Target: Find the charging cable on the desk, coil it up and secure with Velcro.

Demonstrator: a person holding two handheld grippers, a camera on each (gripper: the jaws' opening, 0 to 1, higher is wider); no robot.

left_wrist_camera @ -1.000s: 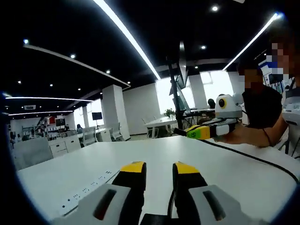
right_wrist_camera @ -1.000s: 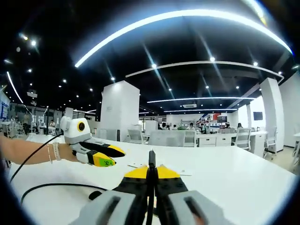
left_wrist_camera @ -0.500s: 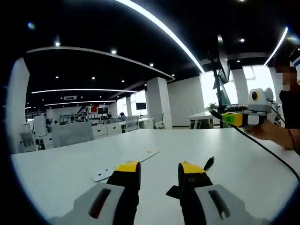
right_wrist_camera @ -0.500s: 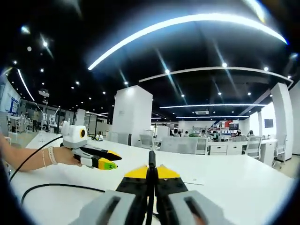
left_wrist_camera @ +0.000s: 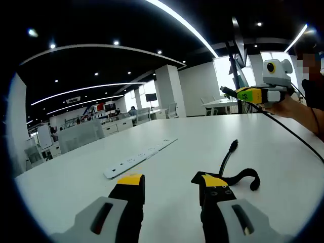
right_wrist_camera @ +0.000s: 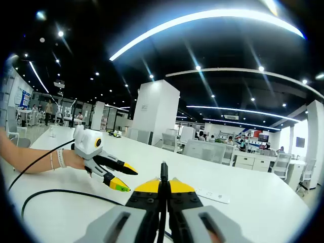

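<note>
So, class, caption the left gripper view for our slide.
Open left gripper over white desk, beside the black cable's Velcro strap.

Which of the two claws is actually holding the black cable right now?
The right claw: its yellow tips are pinched shut on the charging cable. The left claw is open, tips apart above the white desk.

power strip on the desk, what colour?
White. The power strip shows best in the left gripper view, lying flat on the white desk.
</note>
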